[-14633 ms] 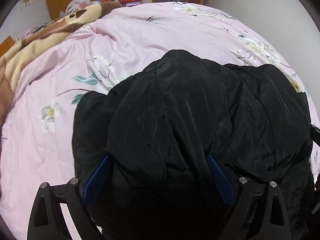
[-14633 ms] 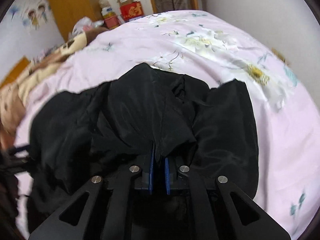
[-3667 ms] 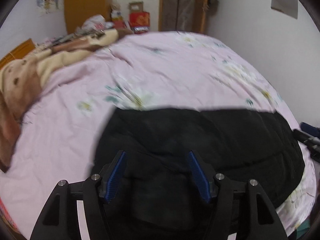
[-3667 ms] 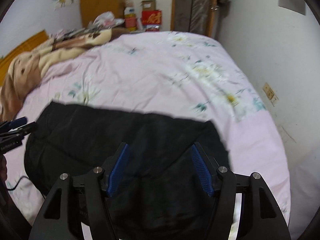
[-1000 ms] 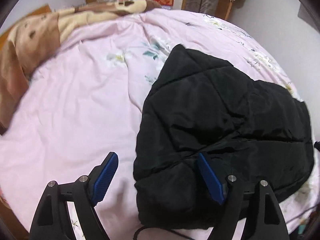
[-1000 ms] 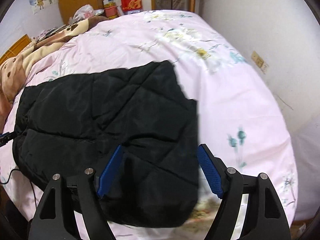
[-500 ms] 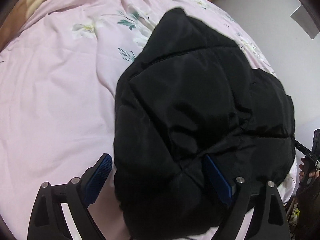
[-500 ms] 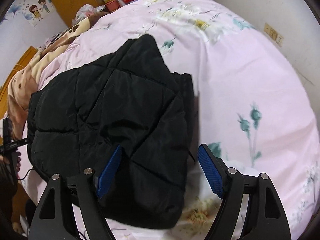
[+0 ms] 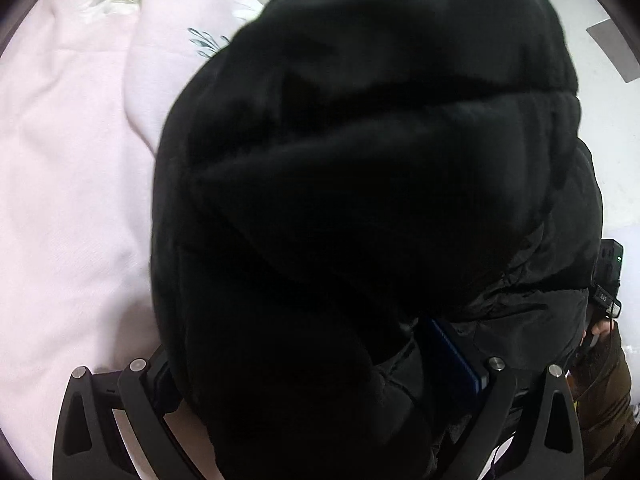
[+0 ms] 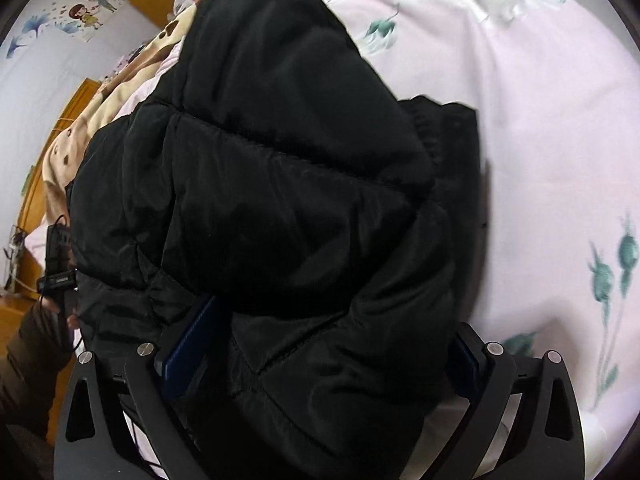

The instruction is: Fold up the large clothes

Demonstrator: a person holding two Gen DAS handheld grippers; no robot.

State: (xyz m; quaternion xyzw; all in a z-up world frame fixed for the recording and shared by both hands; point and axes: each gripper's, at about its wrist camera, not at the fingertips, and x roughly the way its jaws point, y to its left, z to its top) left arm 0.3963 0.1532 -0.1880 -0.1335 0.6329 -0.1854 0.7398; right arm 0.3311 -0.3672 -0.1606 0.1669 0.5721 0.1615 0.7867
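Left wrist view: the pink floral bed [image 9: 72, 184] fills the left side of the frame, and the black puffer jacket [image 9: 360, 184] lies on it as a folded bundle that covers most of the remaining view. The right wrist view shows the same jacket [image 10: 288, 200] with the bed [image 10: 560, 140] exposed on its right side. The bundle's long axis runs forward, away from both claws, toward the head of the bed.

The left claw [image 9: 320, 376] stands wide open and straddles the near left end of the bundle. Its left finger sits at the outer edge of the fabric; its right finger is pressed into a fold. The right claw [image 10: 320, 360] is likewise wide open and straddles the near right end, its right finger at the outer edge beside bare bed. Neither claw is closed on fabric; whether the pads bear on it cannot be determined.

Assessment: both claws are equally near, one at each near corner. The jacket lies directly ahead of and between the fingers, so closing in place should secure both corners for a fold forward along the long axis.
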